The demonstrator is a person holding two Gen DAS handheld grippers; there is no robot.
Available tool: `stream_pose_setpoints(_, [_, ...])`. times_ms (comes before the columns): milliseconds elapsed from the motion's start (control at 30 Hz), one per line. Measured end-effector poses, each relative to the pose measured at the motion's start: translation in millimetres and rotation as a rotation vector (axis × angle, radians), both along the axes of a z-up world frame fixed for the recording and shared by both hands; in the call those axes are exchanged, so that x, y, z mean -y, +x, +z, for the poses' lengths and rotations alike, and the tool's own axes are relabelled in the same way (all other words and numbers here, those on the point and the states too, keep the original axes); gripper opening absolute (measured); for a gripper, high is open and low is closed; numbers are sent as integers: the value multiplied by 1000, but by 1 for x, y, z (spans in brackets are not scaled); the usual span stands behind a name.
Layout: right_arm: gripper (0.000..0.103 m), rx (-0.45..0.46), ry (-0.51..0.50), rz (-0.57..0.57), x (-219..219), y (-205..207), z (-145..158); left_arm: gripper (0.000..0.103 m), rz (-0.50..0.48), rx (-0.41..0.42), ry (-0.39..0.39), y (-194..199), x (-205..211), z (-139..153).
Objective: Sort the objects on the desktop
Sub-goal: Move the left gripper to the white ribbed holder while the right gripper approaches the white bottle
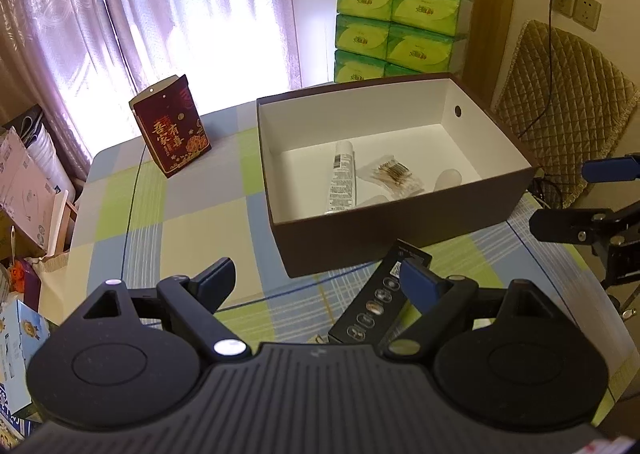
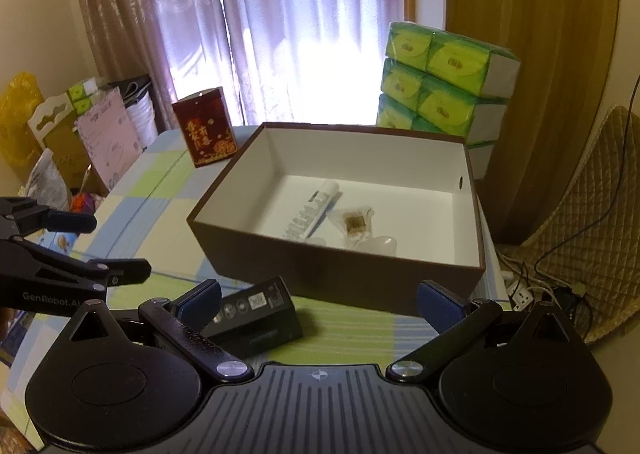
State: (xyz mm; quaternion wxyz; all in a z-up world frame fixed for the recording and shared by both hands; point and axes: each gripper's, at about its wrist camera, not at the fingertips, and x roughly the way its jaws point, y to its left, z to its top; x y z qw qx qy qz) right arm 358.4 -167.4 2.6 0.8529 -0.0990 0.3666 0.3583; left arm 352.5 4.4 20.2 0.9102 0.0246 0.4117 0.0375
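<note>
The left hand-held gripper (image 1: 320,286) hangs above the checked counter (image 1: 180,230) with its jaws wide apart, clamping nothing; the right hand-held gripper (image 2: 320,300) is likewise spread and empty. A flat black rectangular carton (image 1: 378,300) lies on the counter just before the near wall of the brown cardboard box with white lining (image 1: 400,230). Inside that box lie a white tube (image 1: 340,177) and a clear packet of cotton swabs (image 1: 394,173). A dark red printed box (image 1: 172,129) stands near the counter's far left edge, well apart, with bare cloth between.
</note>
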Motion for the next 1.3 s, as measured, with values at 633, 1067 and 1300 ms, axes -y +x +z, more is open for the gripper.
stream_pose_setpoints(633, [101, -81, -18, -76, 39, -18, -45, 87, 5, -37, -11, -42, 1, -24])
stream_pose_setpoints(1067, [101, -184, 27, -96, 55, -30, -63, 87, 30, -108, -31, -65, -7, -54])
stream_pose_setpoints(1300, [101, -164, -44, -89, 55, -40, -80, 87, 38, -140, -23, -73, -8, -67])
